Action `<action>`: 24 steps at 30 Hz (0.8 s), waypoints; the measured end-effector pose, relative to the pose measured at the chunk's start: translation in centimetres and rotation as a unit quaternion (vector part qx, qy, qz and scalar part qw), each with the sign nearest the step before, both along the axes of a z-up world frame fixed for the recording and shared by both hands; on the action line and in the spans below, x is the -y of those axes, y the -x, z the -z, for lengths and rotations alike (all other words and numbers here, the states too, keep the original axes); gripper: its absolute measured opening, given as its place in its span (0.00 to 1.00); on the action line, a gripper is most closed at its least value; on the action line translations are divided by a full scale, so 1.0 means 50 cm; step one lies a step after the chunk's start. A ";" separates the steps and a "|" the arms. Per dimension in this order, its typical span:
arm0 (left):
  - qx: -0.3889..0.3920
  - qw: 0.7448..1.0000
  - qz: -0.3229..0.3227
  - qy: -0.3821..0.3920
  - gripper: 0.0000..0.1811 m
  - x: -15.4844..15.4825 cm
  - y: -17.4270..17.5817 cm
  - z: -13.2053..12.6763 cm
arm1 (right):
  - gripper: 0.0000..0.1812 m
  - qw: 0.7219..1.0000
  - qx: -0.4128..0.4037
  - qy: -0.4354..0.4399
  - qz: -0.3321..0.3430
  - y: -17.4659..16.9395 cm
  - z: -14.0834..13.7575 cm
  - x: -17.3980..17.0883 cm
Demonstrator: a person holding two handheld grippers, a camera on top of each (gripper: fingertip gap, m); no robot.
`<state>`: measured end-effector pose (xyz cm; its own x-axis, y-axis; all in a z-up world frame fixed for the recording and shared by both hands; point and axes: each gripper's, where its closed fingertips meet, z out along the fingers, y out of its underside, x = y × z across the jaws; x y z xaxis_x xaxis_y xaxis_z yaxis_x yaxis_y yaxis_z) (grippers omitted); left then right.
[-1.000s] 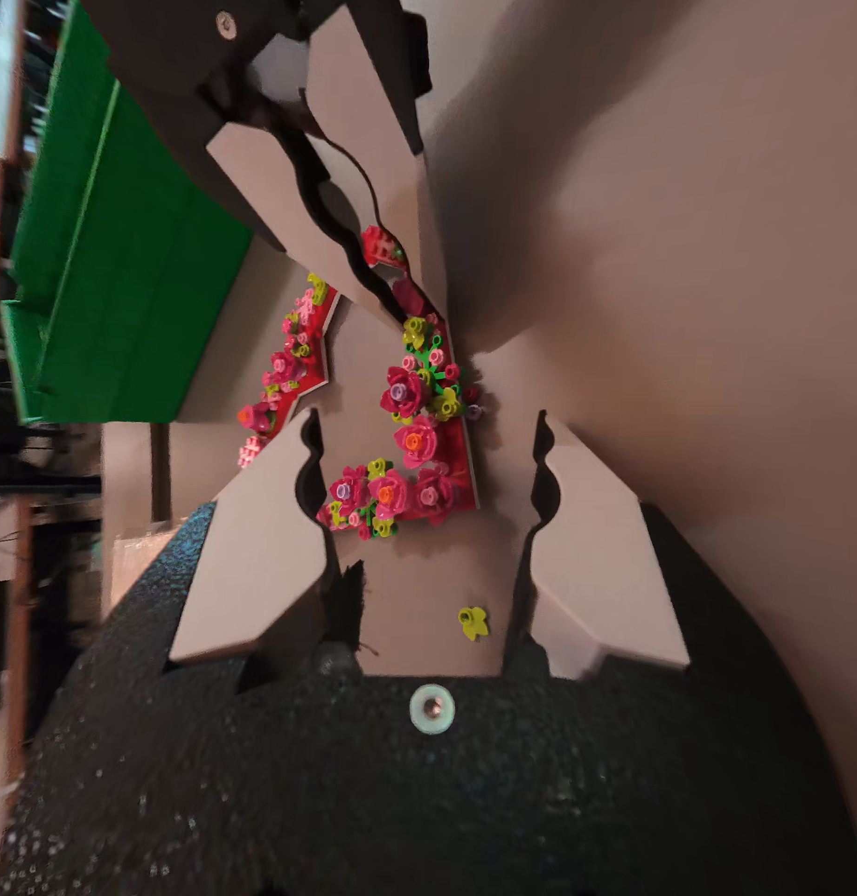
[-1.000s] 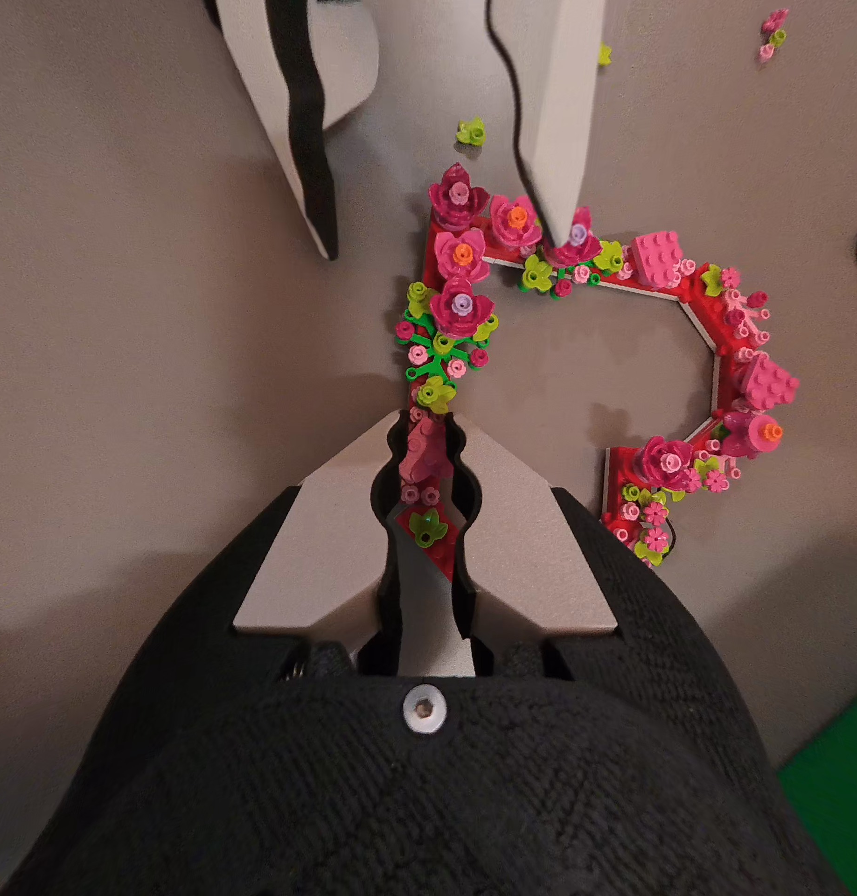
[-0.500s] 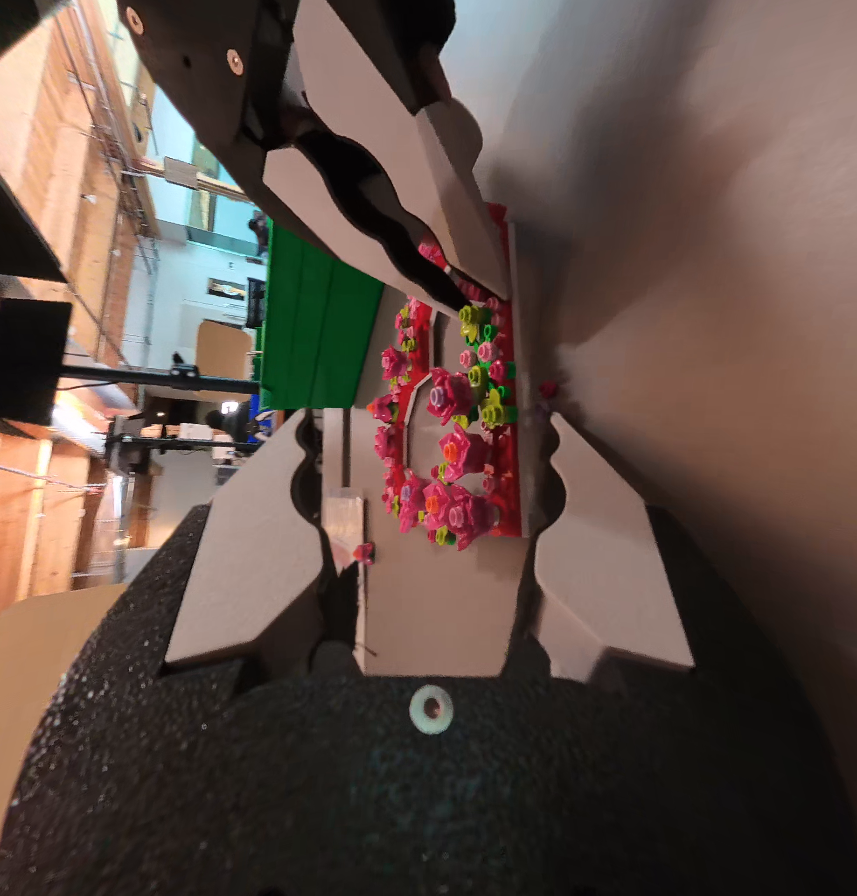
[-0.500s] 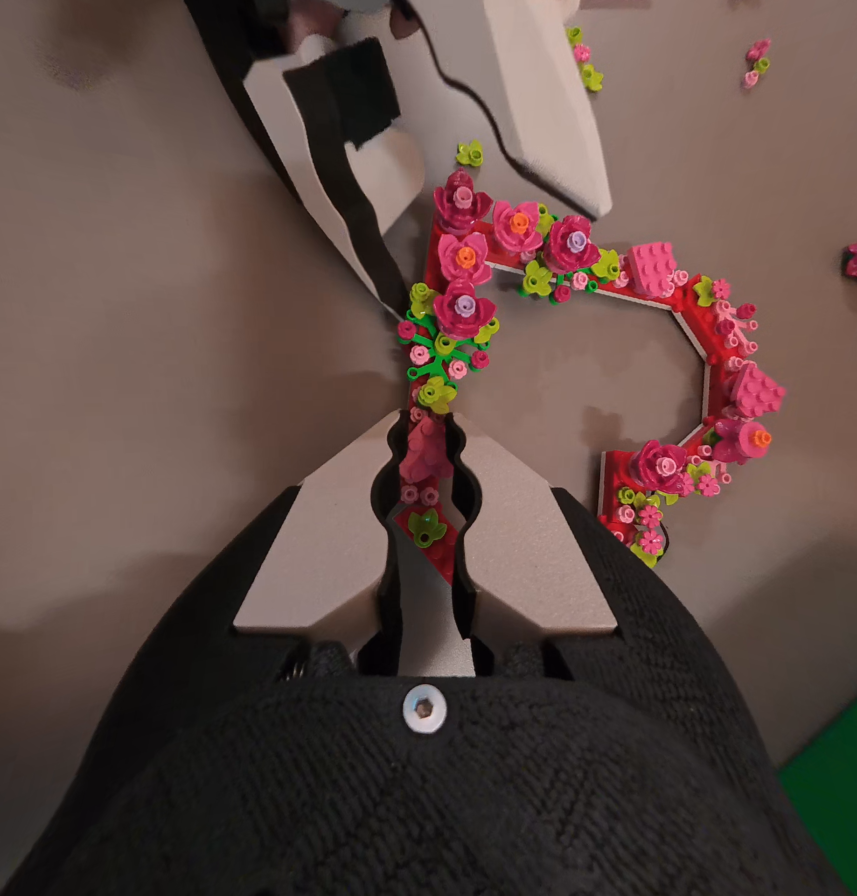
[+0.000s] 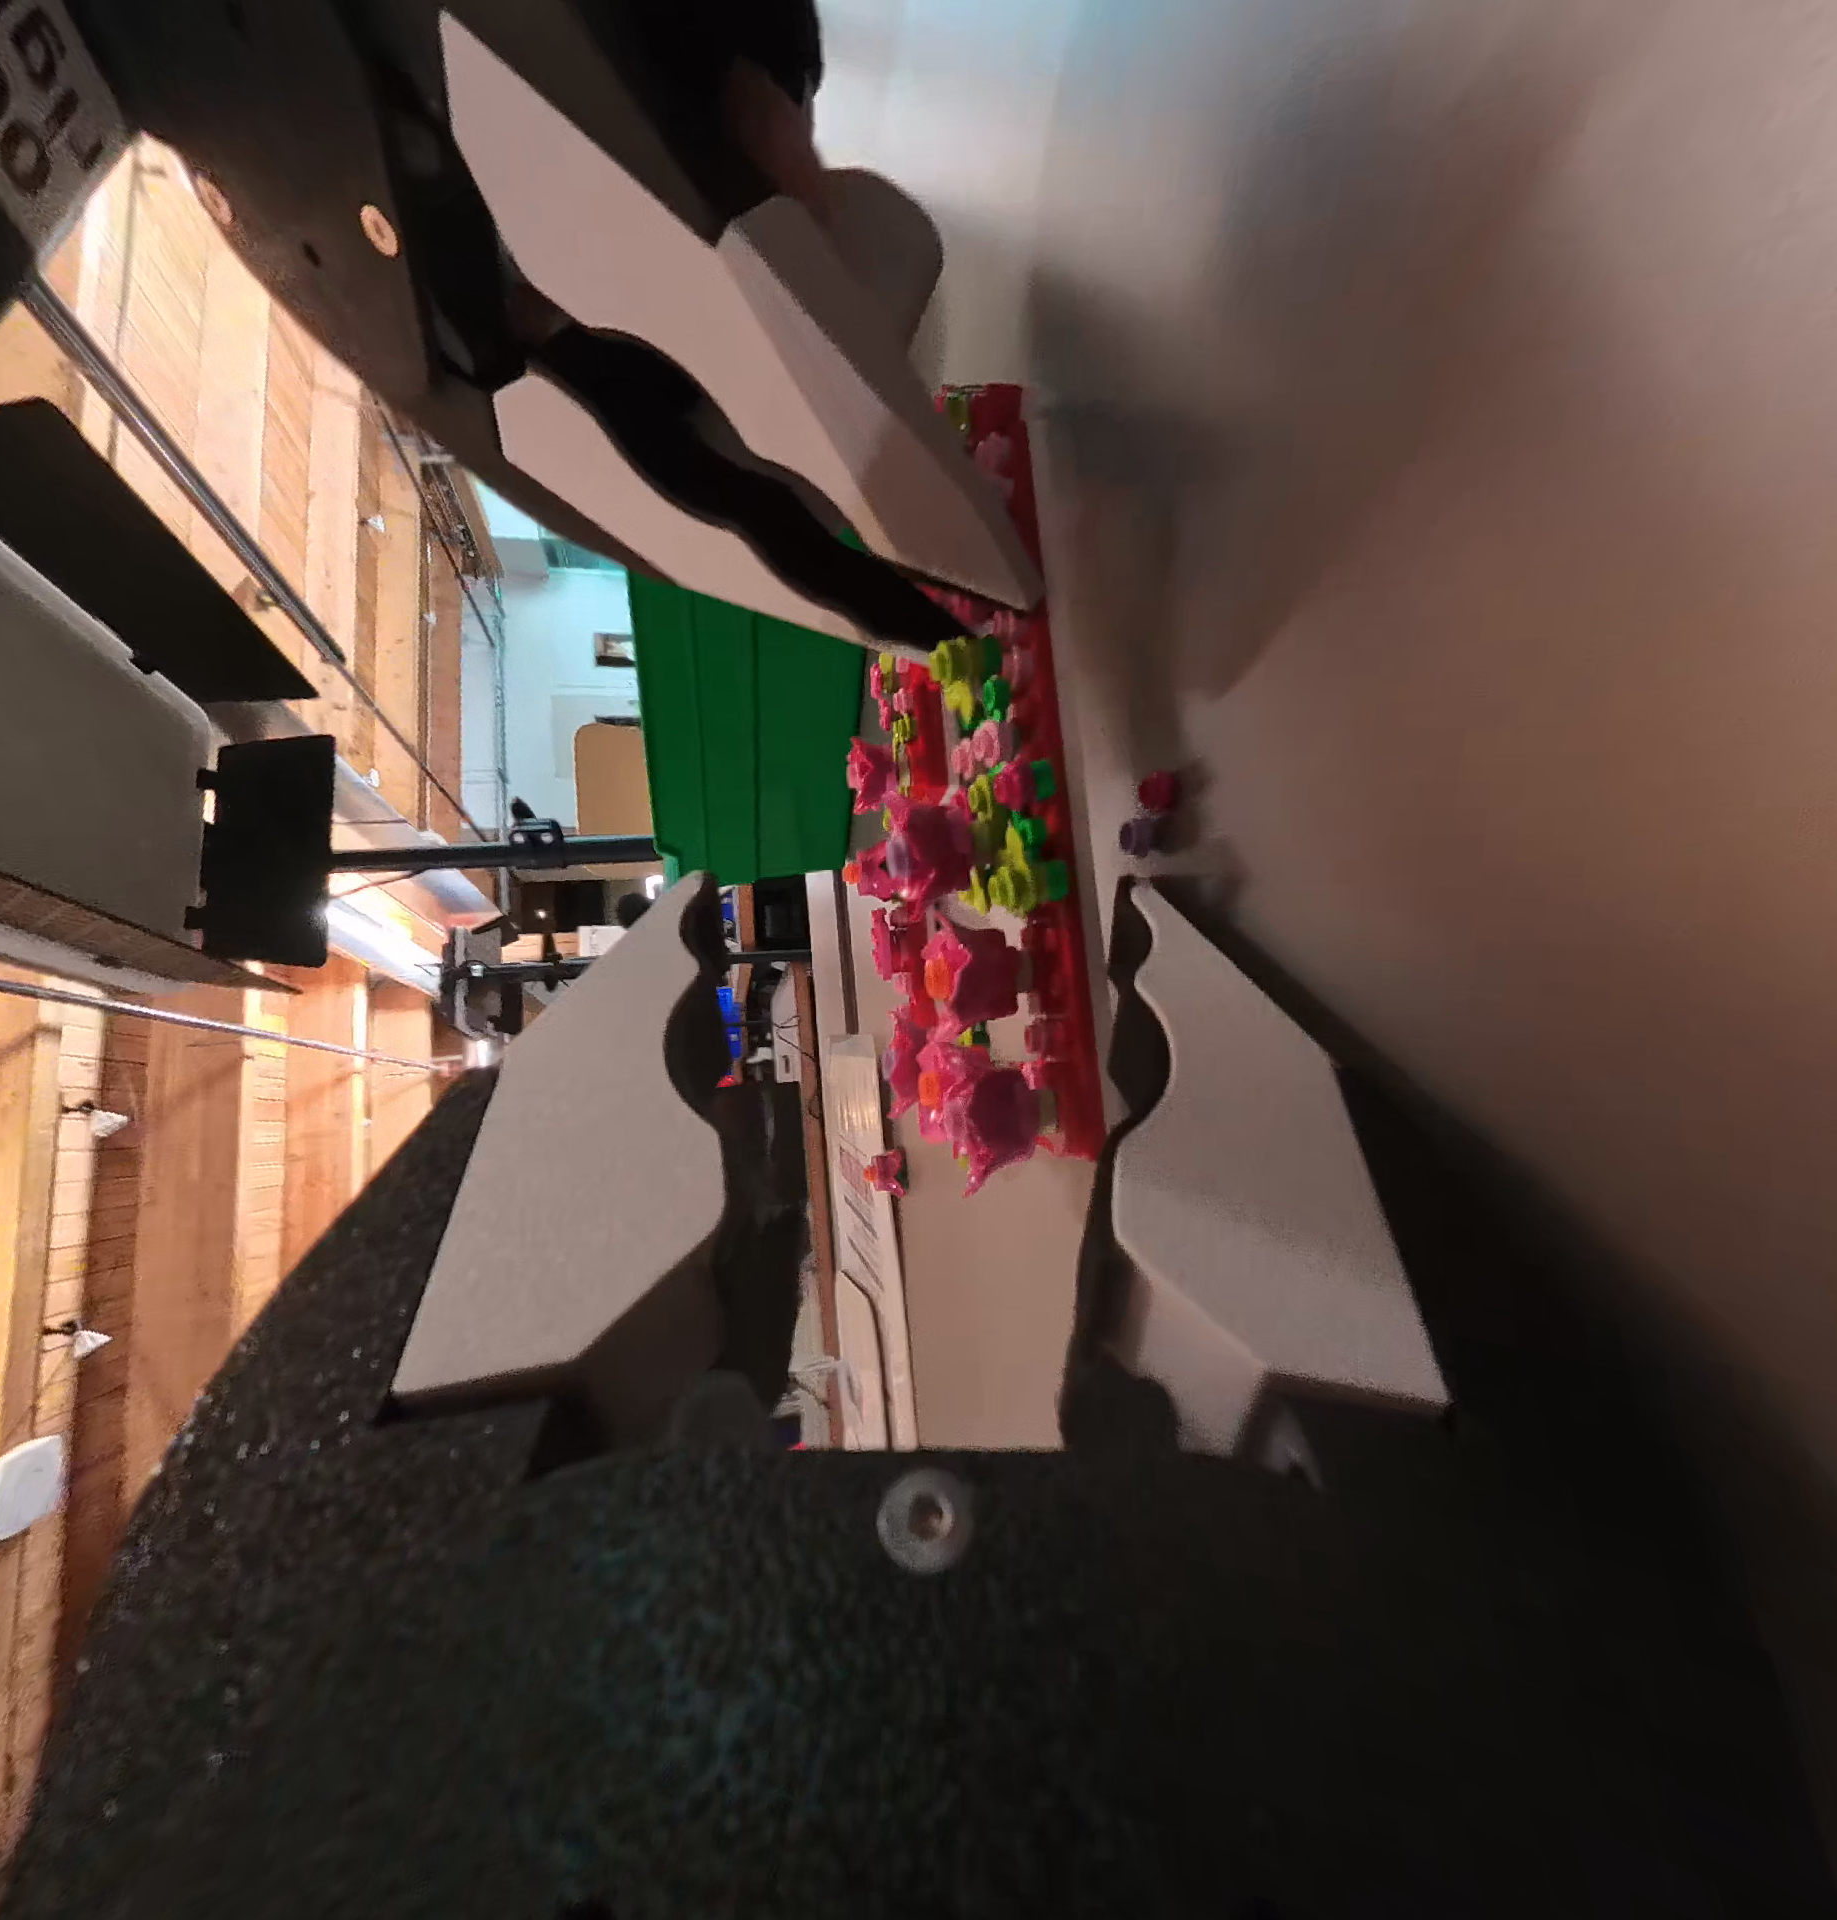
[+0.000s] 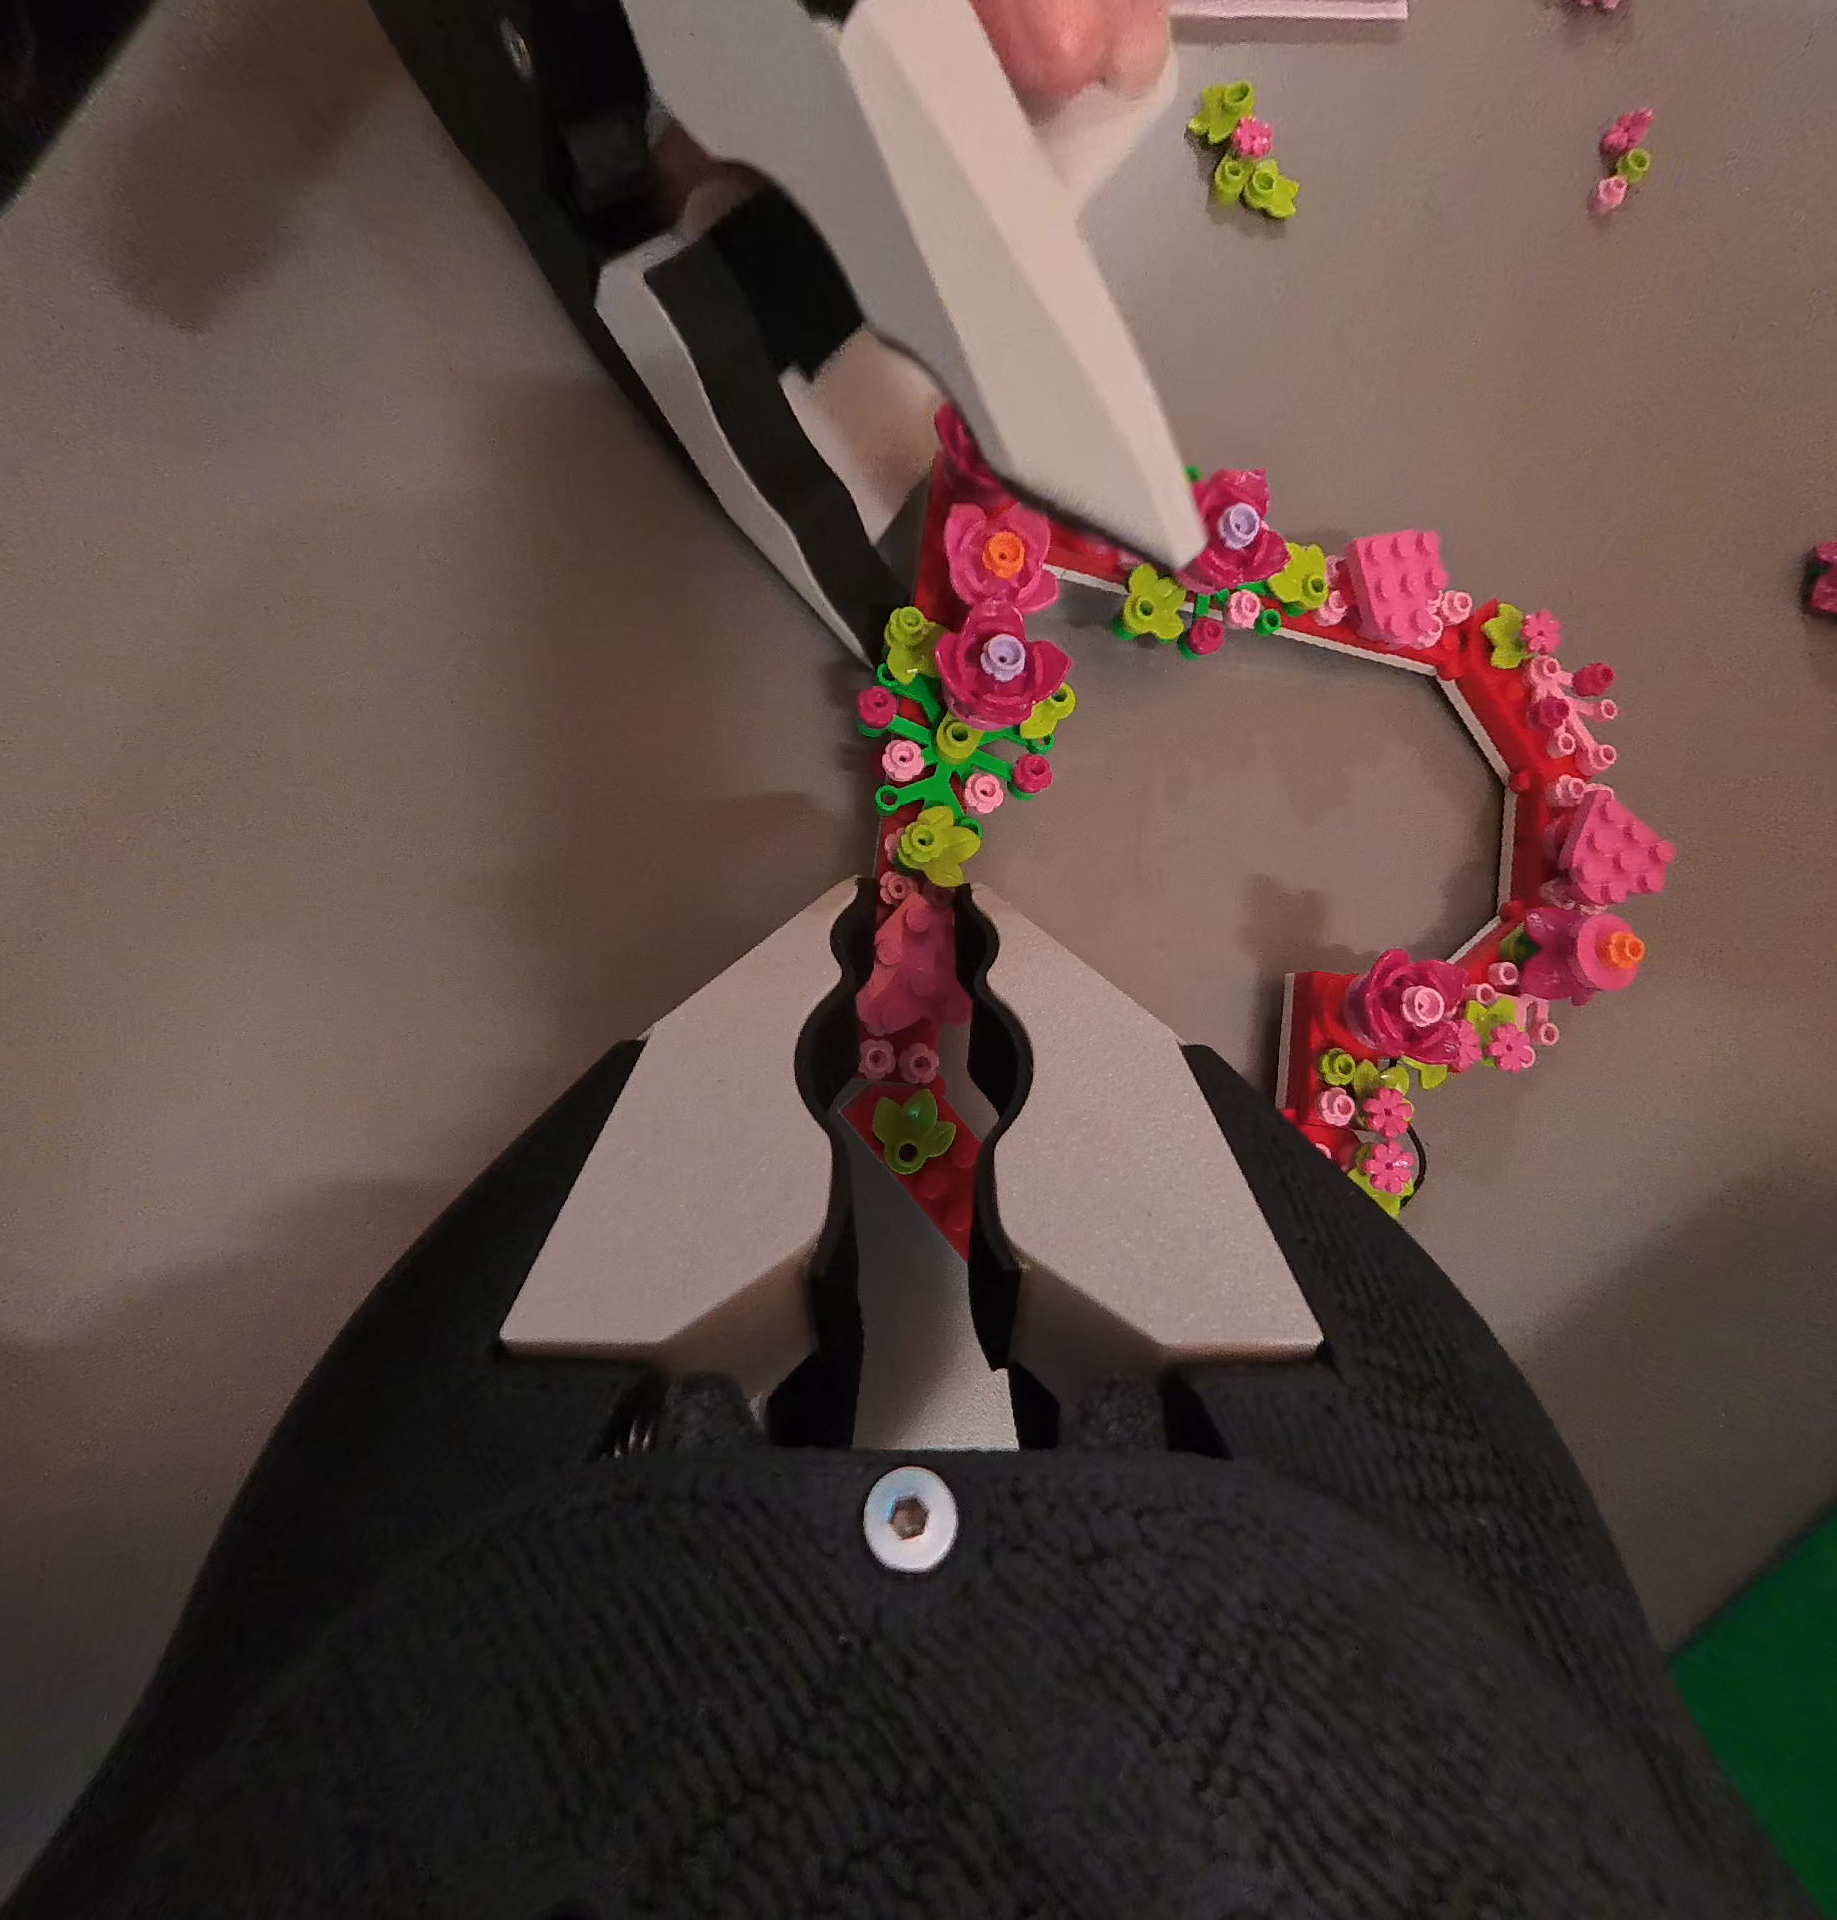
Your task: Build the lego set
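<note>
The red heart-shaped flower frame (image 6: pixel 1480 717) lies flat on the grey bench (image 6: pixel 374 727), already thick with magenta roses and lime leaves, though a gap at its lower edge and the loose leaf pieces (image 6: pixel 1241 156) beyond it suggest work is left. The right gripper (image 6: pixel 914 904) has its fingers closed on the frame's left arm. The left gripper (image 5: pixel 909 904), fingers spread wide and empty, straddles the frame's far corner
</note>
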<state>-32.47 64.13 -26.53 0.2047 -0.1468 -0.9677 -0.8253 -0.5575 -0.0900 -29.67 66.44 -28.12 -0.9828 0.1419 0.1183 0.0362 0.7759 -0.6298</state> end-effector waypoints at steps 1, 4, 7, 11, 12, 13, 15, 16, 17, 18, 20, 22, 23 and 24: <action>-0.010 1.000 0.003 0.003 0.38 -0.003 -0.003 0.002 | 0.07 1.000 0.000 0.000 0.000 0.000 0.000 0.000; -0.041 0.999 0.018 0.009 0.34 -0.010 -0.012 0.006 | 0.07 1.000 0.000 -0.002 -0.001 0.000 0.001 0.000; -0.043 0.999 0.019 0.003 0.33 -0.014 -0.011 0.005 | 0.07 1.000 0.001 0.000 -0.001 -0.001 0.001 0.002; -0.053 0.998 0.019 0.003 0.27 -0.015 -0.003 0.008 | 0.07 1.000 0.002 0.005 -0.002 -0.001 -0.002 0.004; -0.054 0.998 0.023 0.003 0.25 -0.015 -0.005 0.008 | 0.07 1.000 0.002 0.006 -0.002 -0.002 -0.003 0.004; -0.056 0.998 0.027 0.003 0.24 -0.015 -0.007 0.009 | 0.07 1.000 0.002 0.008 -0.003 -0.002 -0.004 0.004; -0.069 0.997 0.033 0.004 0.20 -0.015 -0.009 0.010 | 0.07 1.000 0.001 0.010 -0.003 -0.002 -0.007 0.005; -0.075 0.997 0.034 0.003 0.19 -0.016 -0.010 0.010 | 0.07 1.000 0.001 0.010 -0.003 -0.002 -0.007 0.004; -0.077 0.996 0.034 0.003 0.19 -0.016 -0.010 0.010 | 0.07 1.000 0.001 0.009 -0.002 -0.002 -0.007 0.004; -0.076 0.997 0.033 0.003 0.19 -0.016 -0.010 0.010 | 0.07 1.000 0.001 0.008 -0.003 -0.002 -0.006 0.004; -0.075 0.997 0.032 0.002 0.19 -0.016 -0.010 0.010 | 0.07 1.000 0.002 0.008 -0.002 -0.002 -0.005 0.004; -0.082 0.996 0.033 0.000 0.19 -0.015 -0.010 0.008 | 0.07 1.000 0.002 0.008 -0.003 -0.002 -0.005 0.004; -0.086 0.996 0.034 0.000 0.19 -0.015 -0.011 0.007 | 0.07 1.000 0.002 0.008 -0.003 -0.003 -0.004 0.005; -0.089 0.995 0.034 -0.002 0.18 -0.015 -0.011 0.006 | 0.07 1.000 0.003 0.007 -0.003 -0.003 -0.002 0.005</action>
